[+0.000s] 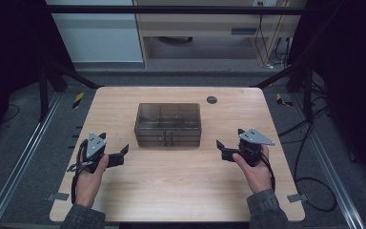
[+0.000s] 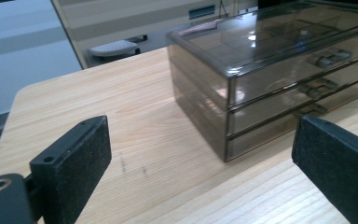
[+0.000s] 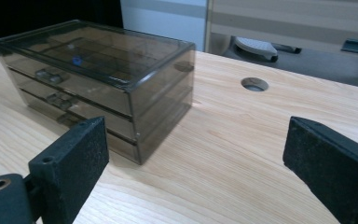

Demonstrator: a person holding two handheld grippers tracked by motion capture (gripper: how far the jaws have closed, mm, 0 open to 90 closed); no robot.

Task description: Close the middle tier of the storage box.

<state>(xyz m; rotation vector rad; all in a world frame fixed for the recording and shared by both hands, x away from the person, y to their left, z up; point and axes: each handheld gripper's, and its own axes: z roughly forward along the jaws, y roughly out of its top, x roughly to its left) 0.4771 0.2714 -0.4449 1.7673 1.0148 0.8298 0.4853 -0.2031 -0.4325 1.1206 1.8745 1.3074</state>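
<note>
On the table (image 1: 171, 191) the smoky drawer box (image 1: 167, 125) sits mid-board. My left gripper (image 1: 124, 151) is left of the box, near its front corner, apart from it, pointing inward, jaws wide, nothing between them. My right gripper (image 1: 220, 148) is right of the box, same pose mirrored, jaws wide and empty. The drawer handles (image 2: 328, 59) are dim through the tinted plastic, and I can't make out the contents. Both forearms are cut off at the sleeves.

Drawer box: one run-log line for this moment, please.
drawer box: shut, mid-table | left gripper: open, empty | right gripper: open, empty
</note>
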